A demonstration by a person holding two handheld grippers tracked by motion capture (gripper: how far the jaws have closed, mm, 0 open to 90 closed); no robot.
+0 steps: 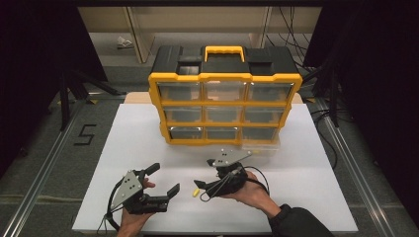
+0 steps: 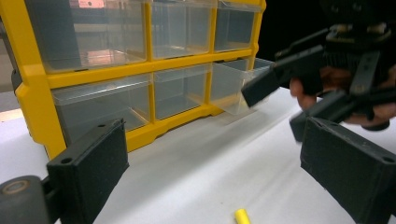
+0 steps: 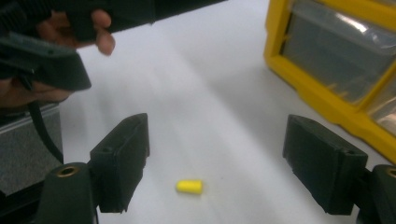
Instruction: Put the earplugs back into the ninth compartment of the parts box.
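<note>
From the high view, the right tool (image 1: 201, 190) lies low over the white surface (image 1: 123, 148), its jaws spread, and a small yellow plug (image 1: 195, 192) sits just at its tips. The left tool (image 1: 163, 181) hangs a little way off to that plug's other side, jaws also wide apart and holding nothing. Beyond both stands a yellow-framed organizer (image 1: 225, 106) with a black top and clear drawers; its lower drawer (image 1: 259, 145) on the right tool's side is pulled out. The likely step is picking the plug up, perhaps for that drawer. To do it well, centre the jaws on the plug, come down until they nearly graze the surface, then close gently across its short width so it does not roll or squirt out.

In the left gripper view, the left tool's flat, matte black, finely grained pads (image 2: 93, 170) stand far apart. The plug's rounded end lies between them near the bottom edge. The drawers look like thin glossy transparent plastic, the frame hard and smooth.

In the right gripper view, the plug lies between the open jaws, nearer the left one: a short, tapered, soft-looking cylinder, probably foam, lying on its side.
</note>
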